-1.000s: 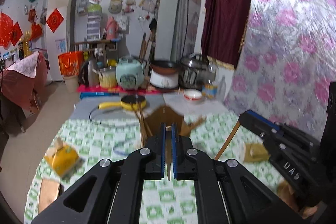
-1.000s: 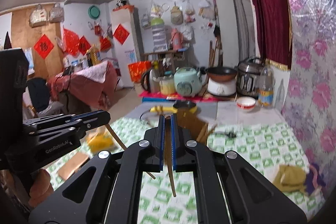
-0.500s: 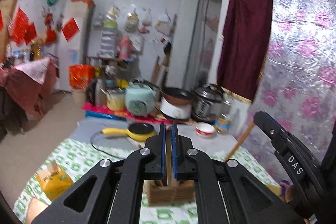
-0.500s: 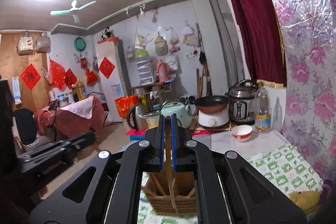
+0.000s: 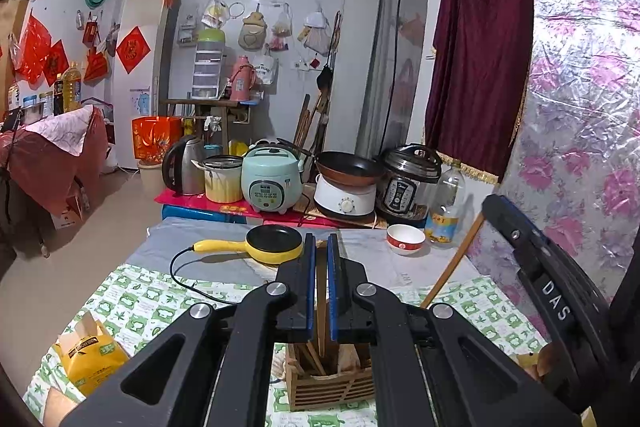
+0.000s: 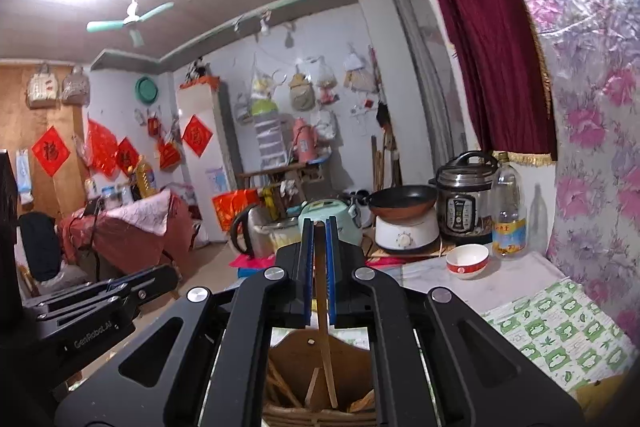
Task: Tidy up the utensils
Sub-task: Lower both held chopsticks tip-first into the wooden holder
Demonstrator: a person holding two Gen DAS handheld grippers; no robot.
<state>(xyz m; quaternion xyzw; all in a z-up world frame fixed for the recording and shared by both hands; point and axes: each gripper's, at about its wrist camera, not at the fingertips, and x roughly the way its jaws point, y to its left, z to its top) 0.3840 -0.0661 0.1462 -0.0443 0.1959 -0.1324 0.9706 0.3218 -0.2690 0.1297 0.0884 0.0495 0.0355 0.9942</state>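
My left gripper [image 5: 320,241] is shut on a wooden chopstick [image 5: 321,291] that stands upright between its blue pads. Its lower end reaches down among other wooden utensils in the slatted wooden holder [image 5: 332,385] just below the jaws. My right gripper [image 6: 319,225] is also shut on a wooden chopstick [image 6: 326,355], whose tip dips into the same holder [image 6: 308,355] beneath it. In the left wrist view the right gripper [image 5: 548,291] shows at the right with its chopstick [image 5: 452,267] slanting down. The left gripper's body [image 6: 100,301] shows at the left of the right wrist view.
The holder stands on a green checked tablecloth [image 5: 136,307]. Behind it lie a yellow electric pan [image 5: 276,245] with its cord, a red-and-white bowl [image 5: 405,239] and a bottle [image 5: 444,211]. A yellow bag [image 5: 90,355] sits front left. Cookers and a kettle line the far side.
Both grippers have moved forward with their chopsticks. The holder, ahead of the jaws a second ago, now lies directly under them, and the sticks' lower ends reach into it.
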